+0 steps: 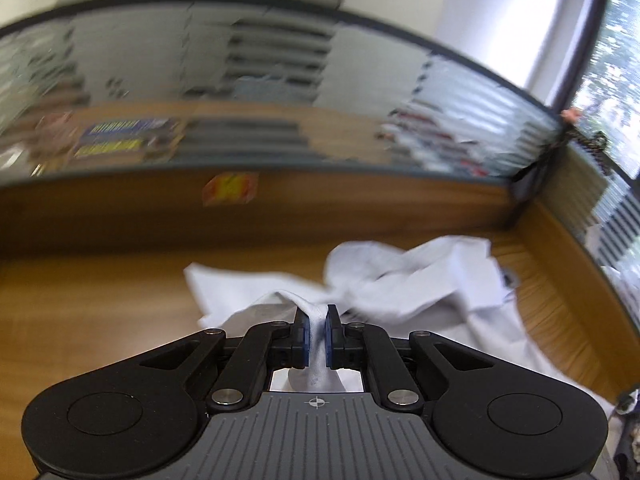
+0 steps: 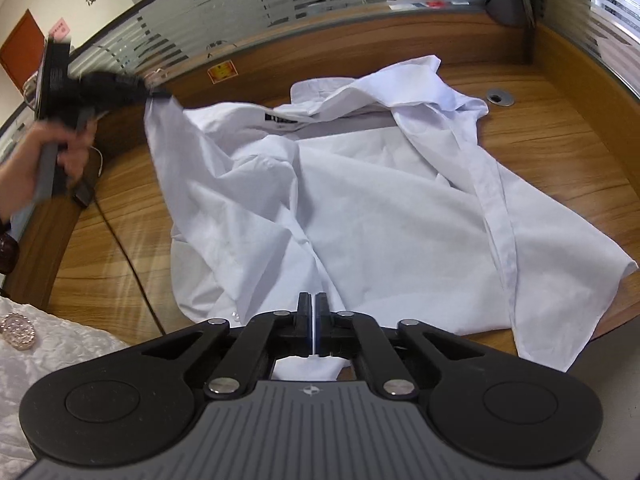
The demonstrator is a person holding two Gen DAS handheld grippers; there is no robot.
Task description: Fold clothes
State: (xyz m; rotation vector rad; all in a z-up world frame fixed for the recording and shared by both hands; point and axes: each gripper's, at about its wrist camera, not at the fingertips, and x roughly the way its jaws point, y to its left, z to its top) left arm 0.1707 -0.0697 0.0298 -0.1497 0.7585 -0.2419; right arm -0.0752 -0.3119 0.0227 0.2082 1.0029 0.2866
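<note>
Right wrist view showed the white shirt (image 2: 384, 200) spread rumpled on the wooden desk (image 2: 560, 152), its near hem clamped by the right gripper (image 2: 312, 320). Left gripper (image 1: 318, 320) was clamped on a raised fold of the shirt.

Daylight came in from the window (image 1: 612, 80) at the right, bright enough to blow out the wall beside it. The left wrist view was smeared by motion blur across the partition (image 1: 240, 80), and both views bowed strongly at the edges. Soft sheen lay on the tabletop (image 2: 560, 152).
</note>
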